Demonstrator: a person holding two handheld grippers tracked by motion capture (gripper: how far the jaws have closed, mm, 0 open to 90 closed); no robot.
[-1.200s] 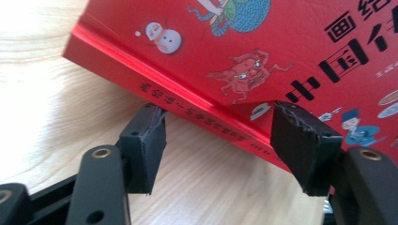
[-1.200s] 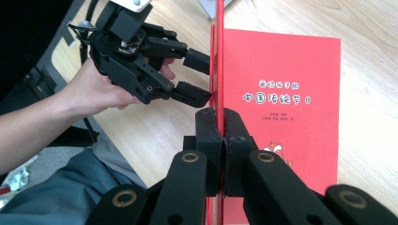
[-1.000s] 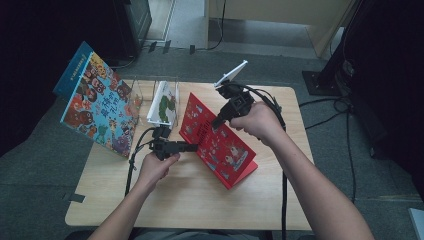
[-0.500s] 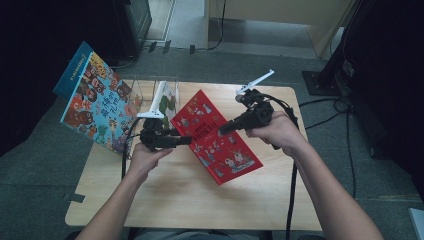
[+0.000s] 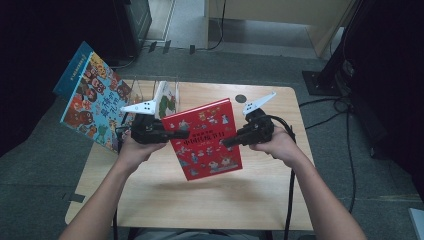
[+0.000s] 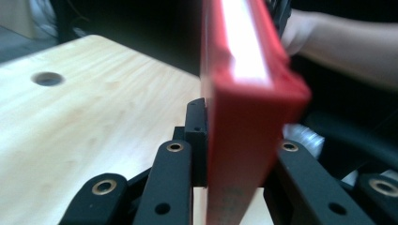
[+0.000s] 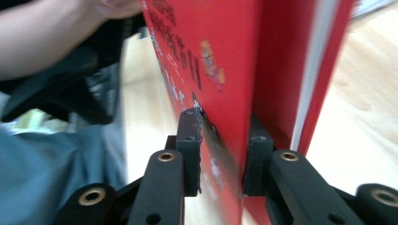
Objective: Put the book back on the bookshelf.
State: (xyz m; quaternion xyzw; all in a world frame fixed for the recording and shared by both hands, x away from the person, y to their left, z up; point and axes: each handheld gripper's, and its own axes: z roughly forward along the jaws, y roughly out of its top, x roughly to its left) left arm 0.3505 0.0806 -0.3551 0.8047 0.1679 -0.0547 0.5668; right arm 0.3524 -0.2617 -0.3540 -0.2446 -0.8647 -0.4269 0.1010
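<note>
A red picture book [image 5: 206, 138] is held up above the wooden table [image 5: 200, 205], cover facing me. My left gripper [image 5: 183, 134] is shut on its left edge, and my right gripper [image 5: 229, 142] is shut on its right edge. In the left gripper view the red book [image 6: 244, 93] stands edge-on between the black jaws of the left gripper [image 6: 234, 136]. In the right gripper view the red cover [image 7: 220, 84] sits clamped in the right gripper [image 7: 223, 150], with its white page edge to the right.
A large blue picture book [image 5: 90, 97] leans at the table's left edge. A clear stand [image 5: 150, 90] with a green-and-white book [image 5: 167, 100] stands at the back left. A round cable hole [image 5: 241, 98] is at the back. Cables [image 5: 345, 130] lie on the floor at right.
The red book has been lifted off the table and turned more upright and square to the camera. Both grippers moved outward to its side edges and toward me.
</note>
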